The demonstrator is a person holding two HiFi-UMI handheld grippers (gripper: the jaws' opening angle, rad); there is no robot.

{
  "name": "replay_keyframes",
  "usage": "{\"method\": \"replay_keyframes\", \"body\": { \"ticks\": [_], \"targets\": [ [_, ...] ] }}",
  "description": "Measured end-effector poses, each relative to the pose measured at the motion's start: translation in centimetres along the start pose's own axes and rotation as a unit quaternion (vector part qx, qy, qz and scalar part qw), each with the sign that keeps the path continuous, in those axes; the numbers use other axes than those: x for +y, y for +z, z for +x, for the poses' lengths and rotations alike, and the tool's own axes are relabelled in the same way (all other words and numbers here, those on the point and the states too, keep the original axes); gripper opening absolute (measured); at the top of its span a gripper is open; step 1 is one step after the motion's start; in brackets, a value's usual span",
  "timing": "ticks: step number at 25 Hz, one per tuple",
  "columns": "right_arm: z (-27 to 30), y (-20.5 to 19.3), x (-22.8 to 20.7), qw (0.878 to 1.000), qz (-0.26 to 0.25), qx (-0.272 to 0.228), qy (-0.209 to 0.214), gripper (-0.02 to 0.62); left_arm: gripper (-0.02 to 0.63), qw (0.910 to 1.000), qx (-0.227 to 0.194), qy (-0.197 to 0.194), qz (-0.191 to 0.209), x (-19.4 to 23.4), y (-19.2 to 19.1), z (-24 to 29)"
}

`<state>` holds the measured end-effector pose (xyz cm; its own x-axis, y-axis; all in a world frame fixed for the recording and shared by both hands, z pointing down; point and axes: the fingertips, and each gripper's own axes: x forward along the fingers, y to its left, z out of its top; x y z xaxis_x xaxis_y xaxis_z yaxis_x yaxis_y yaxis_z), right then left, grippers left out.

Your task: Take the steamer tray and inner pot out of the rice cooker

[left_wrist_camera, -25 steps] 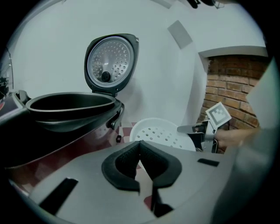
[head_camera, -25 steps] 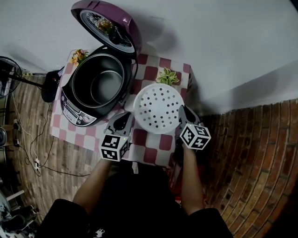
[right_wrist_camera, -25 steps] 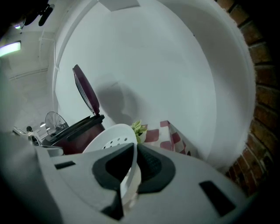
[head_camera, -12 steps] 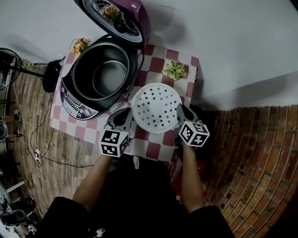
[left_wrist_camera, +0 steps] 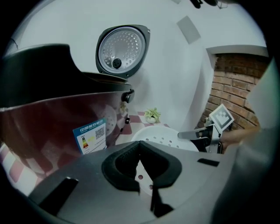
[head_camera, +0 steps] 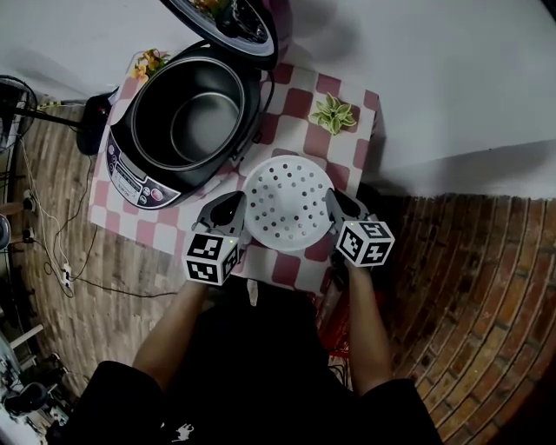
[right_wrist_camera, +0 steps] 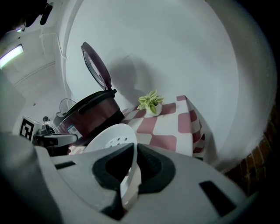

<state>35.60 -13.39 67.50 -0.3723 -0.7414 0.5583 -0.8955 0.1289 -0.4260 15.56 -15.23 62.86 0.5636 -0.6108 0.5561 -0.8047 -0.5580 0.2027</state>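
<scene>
The white perforated steamer tray (head_camera: 287,202) hangs over the front of the checkered table (head_camera: 300,96), held by its rim from both sides. My left gripper (head_camera: 236,213) is shut on the tray's left rim, and my right gripper (head_camera: 333,207) is shut on its right rim. In the right gripper view the thin white rim (right_wrist_camera: 130,175) runs between the pads. The purple rice cooker (head_camera: 130,182) stands at the table's left with its lid (head_camera: 230,17) up. The metal inner pot (head_camera: 204,126) sits inside it.
A small potted plant (head_camera: 334,113) stands at the table's back right corner. A small bunch of flowers (head_camera: 148,63) lies behind the cooker. A fan (head_camera: 13,113) and cables are on the floor to the left. Brick floor lies to the right.
Both grippers have carried the tray lower and a little nearer the table's front edge, away from the cooker. Their grips on the rim look unchanged.
</scene>
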Motion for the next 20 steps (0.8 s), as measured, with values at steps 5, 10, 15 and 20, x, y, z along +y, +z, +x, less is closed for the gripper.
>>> {"method": "replay_keyframes", "body": {
  "ticks": [5,10,15,20],
  "targets": [
    [0.4,-1.3,0.0,1.0,0.001,0.018,0.002,0.028,0.003,1.0,0.001,0.001,0.002,0.0,-0.1,-0.2],
    [0.8,-1.8,-0.4,0.999,-0.012,0.03,-0.009,0.031,0.003,1.0,-0.005,0.004,0.004,0.2,0.2,-0.7],
    [0.7,-1.1,-0.5,0.999,-0.037,0.031,-0.012,0.107,0.005,0.9999,-0.011,0.004,0.004,0.2,0.7,-1.5],
    [-0.1,2.3,0.9,0.997,-0.077,0.004,-0.007,0.149,0.005,0.9998,-0.018,0.001,0.001,-0.5,1.6,-2.7]
  ]
}}
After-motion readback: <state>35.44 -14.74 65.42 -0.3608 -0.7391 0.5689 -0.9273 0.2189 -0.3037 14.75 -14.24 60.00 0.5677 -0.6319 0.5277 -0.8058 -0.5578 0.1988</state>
